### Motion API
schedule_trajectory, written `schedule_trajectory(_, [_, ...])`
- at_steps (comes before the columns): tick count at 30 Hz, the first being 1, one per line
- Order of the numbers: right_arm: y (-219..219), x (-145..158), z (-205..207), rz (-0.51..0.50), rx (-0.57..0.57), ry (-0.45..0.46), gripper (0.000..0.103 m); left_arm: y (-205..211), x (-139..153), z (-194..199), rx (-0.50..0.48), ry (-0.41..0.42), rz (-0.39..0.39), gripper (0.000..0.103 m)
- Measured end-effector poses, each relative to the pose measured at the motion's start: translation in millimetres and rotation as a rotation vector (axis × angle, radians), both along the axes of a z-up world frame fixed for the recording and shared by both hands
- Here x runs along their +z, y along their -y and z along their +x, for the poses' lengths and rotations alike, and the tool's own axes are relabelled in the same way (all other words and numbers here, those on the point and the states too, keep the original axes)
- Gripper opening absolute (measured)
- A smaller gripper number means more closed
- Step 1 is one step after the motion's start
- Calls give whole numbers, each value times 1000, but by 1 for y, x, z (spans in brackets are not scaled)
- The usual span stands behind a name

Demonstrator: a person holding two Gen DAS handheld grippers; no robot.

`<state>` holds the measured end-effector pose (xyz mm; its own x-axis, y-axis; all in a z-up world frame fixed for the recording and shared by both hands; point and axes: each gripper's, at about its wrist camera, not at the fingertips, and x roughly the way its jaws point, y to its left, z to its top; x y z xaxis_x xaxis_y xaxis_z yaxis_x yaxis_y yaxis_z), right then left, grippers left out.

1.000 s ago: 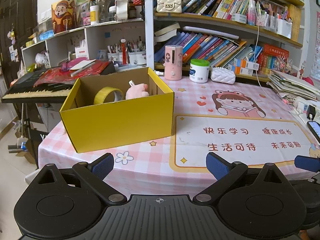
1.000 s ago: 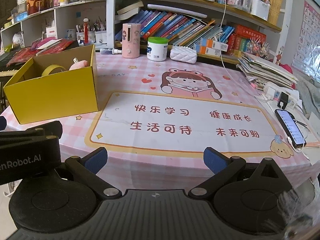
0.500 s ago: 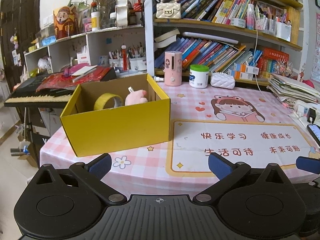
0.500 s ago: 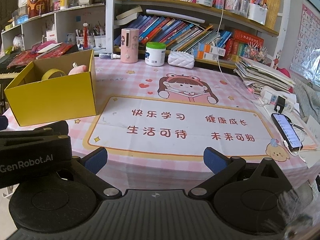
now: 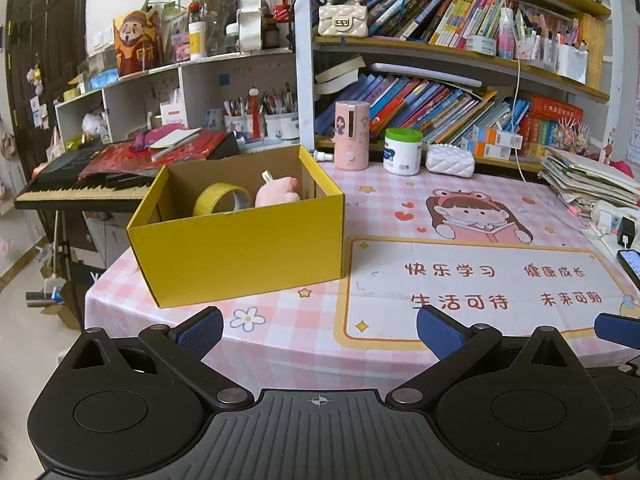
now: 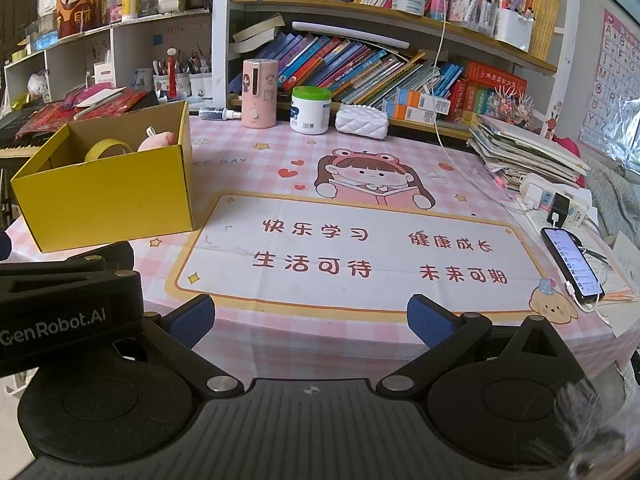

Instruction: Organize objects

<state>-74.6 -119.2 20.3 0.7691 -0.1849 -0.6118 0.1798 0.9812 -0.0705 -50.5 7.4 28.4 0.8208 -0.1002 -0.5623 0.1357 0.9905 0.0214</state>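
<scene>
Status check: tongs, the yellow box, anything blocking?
Left tongs open, empty. Right tongs open, empty. Yellow cardboard box upright on table, yellow tape roll and pink plush toy inside. Nothing between tongs and box.

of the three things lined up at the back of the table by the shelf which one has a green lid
The white jar, the middle one of the row. The pink canister to its left is taller and has no lid colour change; the white quilted pouch to its right has no lid.
</scene>
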Motion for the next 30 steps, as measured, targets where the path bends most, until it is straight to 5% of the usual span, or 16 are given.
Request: schedule_trajectory(30, [1, -5, -2, -18, 9, -29, 103, 3, -11, 2, 11, -48, -14, 103])
